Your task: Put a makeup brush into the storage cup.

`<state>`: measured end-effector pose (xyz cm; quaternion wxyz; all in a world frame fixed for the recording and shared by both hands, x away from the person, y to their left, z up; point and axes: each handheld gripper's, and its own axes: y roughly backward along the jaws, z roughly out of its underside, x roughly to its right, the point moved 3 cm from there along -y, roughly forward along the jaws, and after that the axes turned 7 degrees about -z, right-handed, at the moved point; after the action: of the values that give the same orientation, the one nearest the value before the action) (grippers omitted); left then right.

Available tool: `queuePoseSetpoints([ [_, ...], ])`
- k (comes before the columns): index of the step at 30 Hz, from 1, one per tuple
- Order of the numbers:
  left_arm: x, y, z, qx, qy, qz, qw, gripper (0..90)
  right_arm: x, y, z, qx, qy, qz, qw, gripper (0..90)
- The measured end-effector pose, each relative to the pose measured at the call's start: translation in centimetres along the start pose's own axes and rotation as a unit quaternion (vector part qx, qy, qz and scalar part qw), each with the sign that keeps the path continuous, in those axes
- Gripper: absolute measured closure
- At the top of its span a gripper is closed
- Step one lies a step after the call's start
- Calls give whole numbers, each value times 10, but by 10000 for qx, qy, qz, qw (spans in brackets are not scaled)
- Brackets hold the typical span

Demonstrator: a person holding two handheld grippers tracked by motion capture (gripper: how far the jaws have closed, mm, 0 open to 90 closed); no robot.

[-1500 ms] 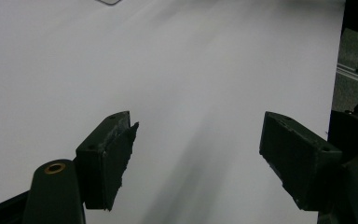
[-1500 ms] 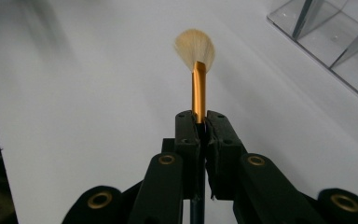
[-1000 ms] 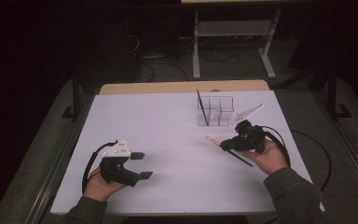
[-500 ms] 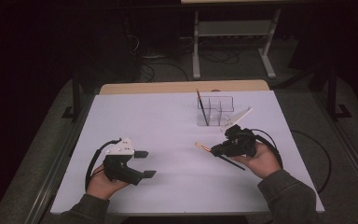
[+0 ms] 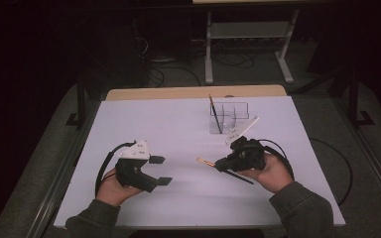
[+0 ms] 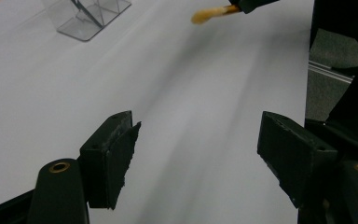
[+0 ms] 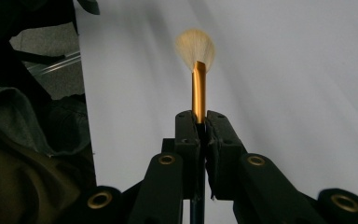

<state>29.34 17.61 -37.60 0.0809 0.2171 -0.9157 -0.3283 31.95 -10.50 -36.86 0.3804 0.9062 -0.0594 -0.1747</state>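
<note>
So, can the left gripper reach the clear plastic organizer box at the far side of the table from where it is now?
Probably yes. The left gripper is open and holds nothing, and bare white table lies between it and the clear plastic organizer box. The right gripper stands off to the side.

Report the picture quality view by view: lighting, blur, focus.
High view: white table sheet brightly lit, surroundings almost black. Left gripper view: open black jaws sharp, sheet streaked with blur, clear plastic organiser and gold-handled fan brush soft. Right gripper view: right gripper crisp, the brush's pale bristles slightly soft, background streaked.
</note>
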Motion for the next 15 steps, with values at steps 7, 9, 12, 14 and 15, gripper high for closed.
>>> queuePoseSetpoints([
  [7, 5, -3, -13, 59, -84, 173, 9998, 285, -9, -2, -7, 4, 143, -204, 9997, 832],
  [9, 6, -4, -16, 42, -110, 218, 9997, 290, -12, -3, -8, -10, 183, -244, 9995, 832],
  [12, 8, -5, -21, 39, -187, 264, 9995, 301, -15, -5, -10, -41, 230, -302, 9993, 832],
  [14, 9, -6, -25, 31, -226, 309, 9993, 309, -16, -6, -12, -70, 299, -319, 9990, 831],
  [15, 9, -6, -26, 35, -258, 338, 9991, 312, -18, -6, -13, -72, 297, -346, 9989, 832],
])
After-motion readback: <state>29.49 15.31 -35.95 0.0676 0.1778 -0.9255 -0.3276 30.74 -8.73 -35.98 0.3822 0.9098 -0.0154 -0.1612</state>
